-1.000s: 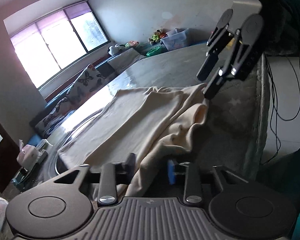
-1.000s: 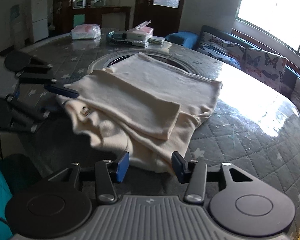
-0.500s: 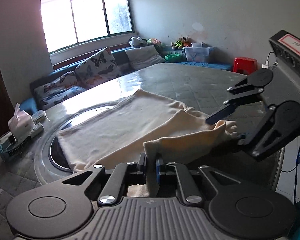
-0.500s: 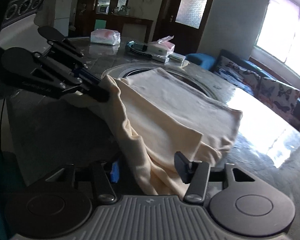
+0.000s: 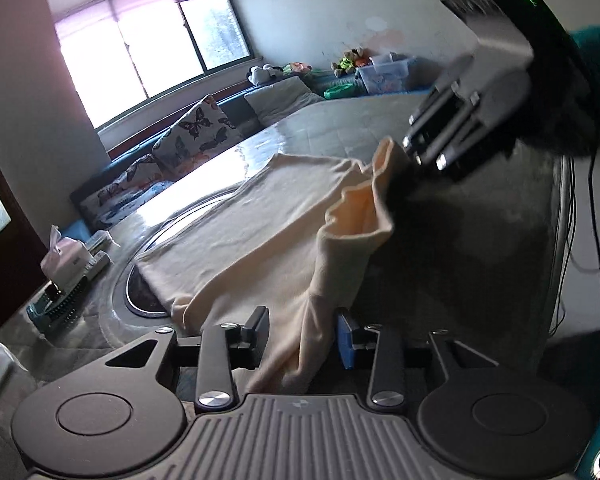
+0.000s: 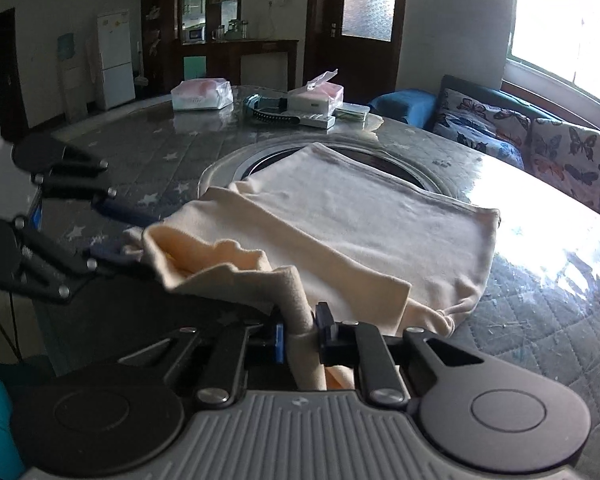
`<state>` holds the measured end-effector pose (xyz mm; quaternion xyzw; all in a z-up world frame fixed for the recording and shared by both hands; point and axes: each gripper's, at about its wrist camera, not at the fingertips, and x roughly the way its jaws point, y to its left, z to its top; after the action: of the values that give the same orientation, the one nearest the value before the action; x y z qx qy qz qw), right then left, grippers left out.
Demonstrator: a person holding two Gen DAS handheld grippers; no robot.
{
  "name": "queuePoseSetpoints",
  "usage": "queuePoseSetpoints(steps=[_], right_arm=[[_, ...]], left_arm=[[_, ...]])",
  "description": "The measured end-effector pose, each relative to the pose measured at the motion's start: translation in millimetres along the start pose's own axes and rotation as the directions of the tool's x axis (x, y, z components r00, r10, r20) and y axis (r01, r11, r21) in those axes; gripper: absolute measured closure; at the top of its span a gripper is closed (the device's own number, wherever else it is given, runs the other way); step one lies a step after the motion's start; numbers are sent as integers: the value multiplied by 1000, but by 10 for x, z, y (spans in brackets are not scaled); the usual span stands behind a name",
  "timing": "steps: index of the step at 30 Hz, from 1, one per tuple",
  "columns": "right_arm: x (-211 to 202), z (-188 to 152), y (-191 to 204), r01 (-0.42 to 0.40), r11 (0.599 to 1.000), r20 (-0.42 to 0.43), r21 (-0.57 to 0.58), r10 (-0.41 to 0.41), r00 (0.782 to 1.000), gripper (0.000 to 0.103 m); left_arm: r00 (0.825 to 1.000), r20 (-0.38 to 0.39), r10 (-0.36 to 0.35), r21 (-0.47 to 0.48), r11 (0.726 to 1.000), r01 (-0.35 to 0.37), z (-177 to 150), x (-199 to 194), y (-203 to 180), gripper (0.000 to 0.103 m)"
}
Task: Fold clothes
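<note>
My right gripper (image 6: 300, 330) has its jaws clamped on the cream garment (image 6: 360, 216) — my left gripper (image 5: 302, 334) stands with jaws apart, cloth draped between them, above the surface (image 6: 540, 320).

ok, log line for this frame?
task: fold clothes | left gripper: jaws open around cream knit garment | right gripper: jaws shut on its raised edge

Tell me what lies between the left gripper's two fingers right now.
A hanging fold of the cream garment lies between the left gripper fingers, which stand apart around it; the left wrist view shows this. The right gripper pinches another part.
</note>
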<state>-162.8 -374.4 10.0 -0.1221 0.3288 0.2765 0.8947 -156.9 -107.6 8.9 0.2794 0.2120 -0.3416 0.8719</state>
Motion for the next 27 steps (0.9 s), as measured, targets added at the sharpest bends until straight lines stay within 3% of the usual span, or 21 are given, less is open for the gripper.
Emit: queuePoseSetpoints(steps=[2,10,13,14,21,27], right_arm=[[-1,0,13,4,1000,1,3,-4,1000,90],[-30,-31,63,26,1000,16,17,-26,1000,91],[-45,-38,81,35,999,27,19,-36,999,92],[-50,-41,87,38,999,31,20,-39,999,92],[-233,-44,160,50,999,63,8,-50,997,93],[-696,-82,401,-2,999,66,-41,5,998,93]], left_arm=[[1000,-2,13,26,1000,-13,-35,15,-25,72],[999,11,38,119,992,-39,-135,32,-132,72],[999,4,39,87,995,-39,-119,46,-81,93],[999,1,39,75,996,-39,-113,51,-62,96],[999,46,16,-8,1000,-16,6,-229,66,98],[997,52,-53,-29,998,54,11,-660,51,98]])
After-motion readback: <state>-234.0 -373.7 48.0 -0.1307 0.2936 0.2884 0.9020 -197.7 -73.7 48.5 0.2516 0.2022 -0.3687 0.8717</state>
